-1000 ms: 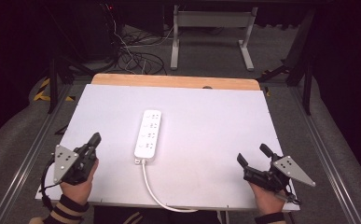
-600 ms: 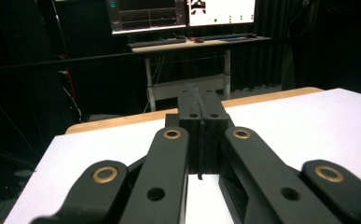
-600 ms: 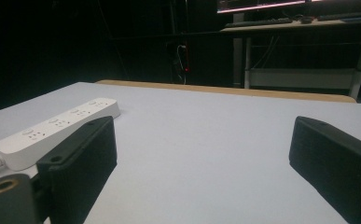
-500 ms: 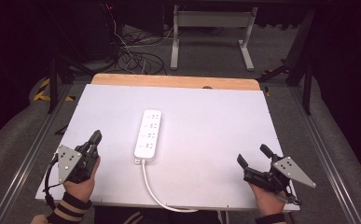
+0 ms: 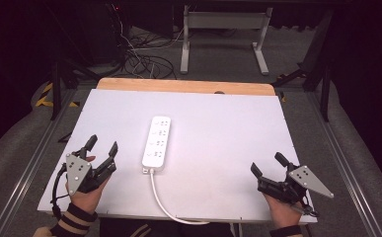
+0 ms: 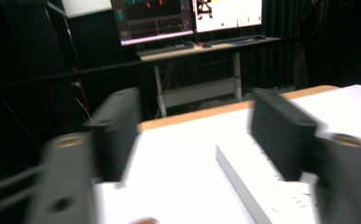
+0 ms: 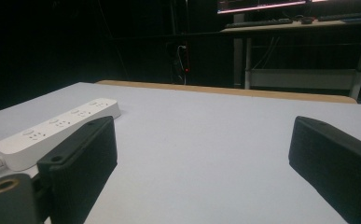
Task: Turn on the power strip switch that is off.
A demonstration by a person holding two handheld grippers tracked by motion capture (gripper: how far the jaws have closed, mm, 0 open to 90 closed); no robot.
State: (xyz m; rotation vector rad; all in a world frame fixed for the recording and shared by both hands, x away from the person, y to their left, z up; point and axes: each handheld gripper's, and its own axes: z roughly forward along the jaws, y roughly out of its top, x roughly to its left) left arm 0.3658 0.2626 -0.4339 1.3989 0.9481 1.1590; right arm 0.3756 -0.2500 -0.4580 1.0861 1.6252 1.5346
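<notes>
My left gripper (image 5: 100,148) just swung in from lower left toward power strip (image 5: 157,141), jaws spread, empty. My right gripper (image 5: 269,171) parked lower right, jaws apart. Strip mid-frame on white surface (image 5: 228,128); reach likely starting.

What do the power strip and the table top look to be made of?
Power strip: apparently hard white plastic, smooth, with a moulded, rounded body and a soft sheen in the right gripper view. Table: a matt white sheet, possibly laminate or board, over a wooden-looking top whose tan edge shows along the far side.
</notes>
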